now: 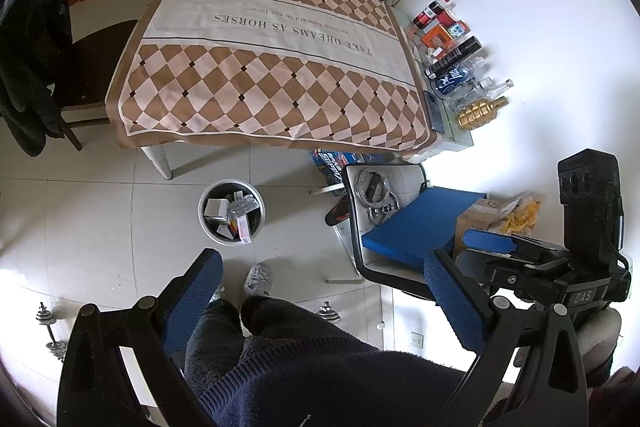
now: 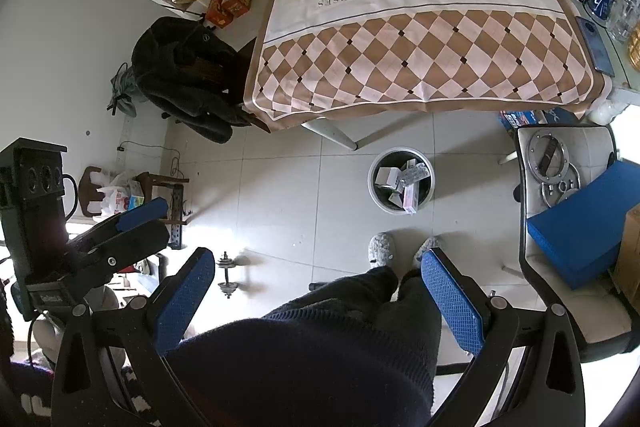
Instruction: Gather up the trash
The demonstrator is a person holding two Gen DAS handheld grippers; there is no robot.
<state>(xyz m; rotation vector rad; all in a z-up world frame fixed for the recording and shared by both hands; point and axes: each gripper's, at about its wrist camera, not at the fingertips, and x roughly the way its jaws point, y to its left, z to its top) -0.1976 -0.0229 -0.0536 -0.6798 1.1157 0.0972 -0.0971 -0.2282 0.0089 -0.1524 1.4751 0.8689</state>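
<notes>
The right tool (image 2: 318, 297) is held wide open above the person's legs (image 2: 360, 311); a trash bin (image 2: 401, 180) filled with small boxes is seen on the floor (image 2: 280, 187) before the cloth-covered surface (image 2: 420, 27).

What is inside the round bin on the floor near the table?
The bin holds small boxes, a blister pack and a pink-and-white carton. What lies under them, at the bottom, is covered. Both grippers, left and right, are open and empty.
</notes>
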